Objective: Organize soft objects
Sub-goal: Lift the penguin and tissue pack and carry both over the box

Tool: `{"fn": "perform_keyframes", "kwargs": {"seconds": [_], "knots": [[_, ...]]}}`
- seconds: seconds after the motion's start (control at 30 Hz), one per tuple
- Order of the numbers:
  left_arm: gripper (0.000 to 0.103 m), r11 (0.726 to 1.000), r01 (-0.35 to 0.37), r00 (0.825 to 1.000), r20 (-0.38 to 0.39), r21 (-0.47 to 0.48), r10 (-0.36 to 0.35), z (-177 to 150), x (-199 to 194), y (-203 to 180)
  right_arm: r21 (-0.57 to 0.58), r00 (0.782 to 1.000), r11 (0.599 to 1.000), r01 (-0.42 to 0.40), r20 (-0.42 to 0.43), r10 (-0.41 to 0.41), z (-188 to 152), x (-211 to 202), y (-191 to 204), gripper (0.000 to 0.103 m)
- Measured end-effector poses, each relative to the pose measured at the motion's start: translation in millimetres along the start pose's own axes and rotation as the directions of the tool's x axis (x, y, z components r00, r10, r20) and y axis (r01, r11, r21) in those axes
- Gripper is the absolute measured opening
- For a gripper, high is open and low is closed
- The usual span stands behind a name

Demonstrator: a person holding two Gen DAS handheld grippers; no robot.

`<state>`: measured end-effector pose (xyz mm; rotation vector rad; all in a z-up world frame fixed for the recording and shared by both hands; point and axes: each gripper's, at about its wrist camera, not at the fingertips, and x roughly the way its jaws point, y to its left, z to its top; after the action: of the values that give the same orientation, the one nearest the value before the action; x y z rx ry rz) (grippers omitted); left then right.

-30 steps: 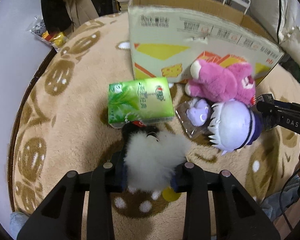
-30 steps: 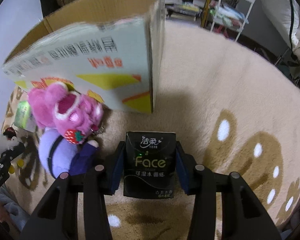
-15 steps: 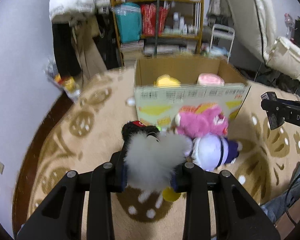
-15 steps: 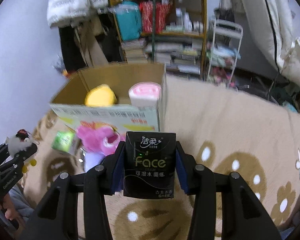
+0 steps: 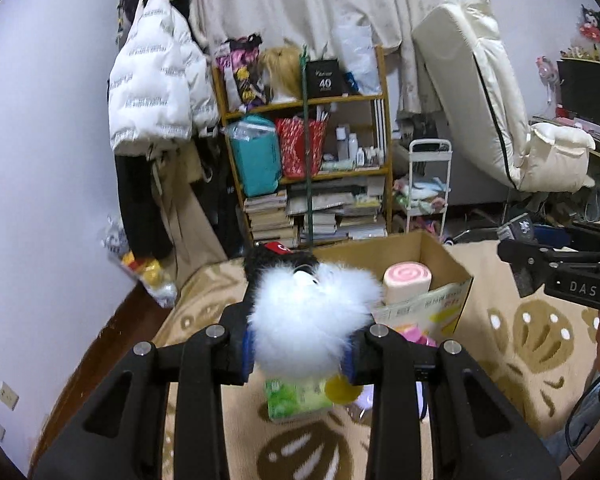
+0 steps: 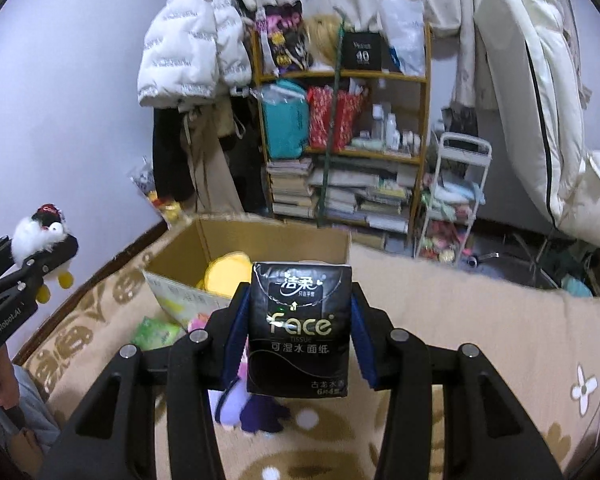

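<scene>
1. Penguin toy [image 5: 314, 322]: your left gripper [image 5: 300, 350] has its jaws clamped on its fluffy body, raised clear of the rug [image 5: 520, 356].
2. Tissue pack [image 6: 300, 326]: pinched upright in your right gripper [image 6: 298, 338], lifted likewise.
3. Cardboard box [image 6: 180, 250]: open, mid-rug, probably where both go.

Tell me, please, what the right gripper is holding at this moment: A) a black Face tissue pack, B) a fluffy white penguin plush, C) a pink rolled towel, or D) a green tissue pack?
A: in the right wrist view the right gripper is shut on the black Face tissue pack, while the left gripper grips the fluffy white plush.
</scene>
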<state>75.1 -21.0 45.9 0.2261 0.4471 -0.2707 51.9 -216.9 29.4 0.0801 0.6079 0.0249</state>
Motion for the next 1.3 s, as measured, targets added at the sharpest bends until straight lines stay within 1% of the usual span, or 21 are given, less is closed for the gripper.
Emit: {"fn": "perform_keyframes", "kwargs": {"seconds": [0.17,0.3,0.47,0.67,0.77,0.87,0.97,1.13,1.3], "knots": [[0.032,1.0,0.005,1.0,0.031,0.011,-0.006,21,4,-2,-0.052,0.998,0.999,0.004,0.062,-0.001,24,2,11,0.049],[0.032,0.999,-0.011,0.999,0.053,0.032,0.009,38,12,-5,-0.076,0.997,0.997,0.006,0.081,0.001,38,10,18,0.049],[0.032,1.0,-0.003,0.997,0.077,0.021,0.001,56,24,-6,-0.061,0.994,0.998,-0.01,0.106,0.016,52,20,22,0.049],[0.032,1.0,0.015,0.996,0.089,0.006,-0.016,59,46,-3,-0.04,0.99,0.999,-0.028,0.138,0.034,58,33,19,0.049],[0.032,1.0,0.017,0.997,0.08,0.003,-0.018,55,58,-2,-0.019,0.987,0.999,-0.05,0.151,0.053,55,37,15,0.049],[0.032,0.999,0.03,0.998,0.052,-0.028,-0.029,47,73,1,0.023,0.986,0.996,-0.082,0.147,0.078,49,47,7,0.049],[0.032,0.997,0.051,0.999,0.008,-0.052,-0.051,38,90,3,0.048,0.988,0.994,-0.099,0.124,0.092,45,63,2,0.049],[0.032,0.997,0.059,0.997,-0.036,-0.048,-0.061,26,111,0,0.073,0.99,0.991,-0.111,0.092,0.104,38,85,-5,0.049],[0.033,0.997,0.071,0.995,-0.067,-0.042,-0.074,18,126,-3,0.072,0.993,0.992,-0.107,0.049,0.104,29,105,-9,0.049]]}}
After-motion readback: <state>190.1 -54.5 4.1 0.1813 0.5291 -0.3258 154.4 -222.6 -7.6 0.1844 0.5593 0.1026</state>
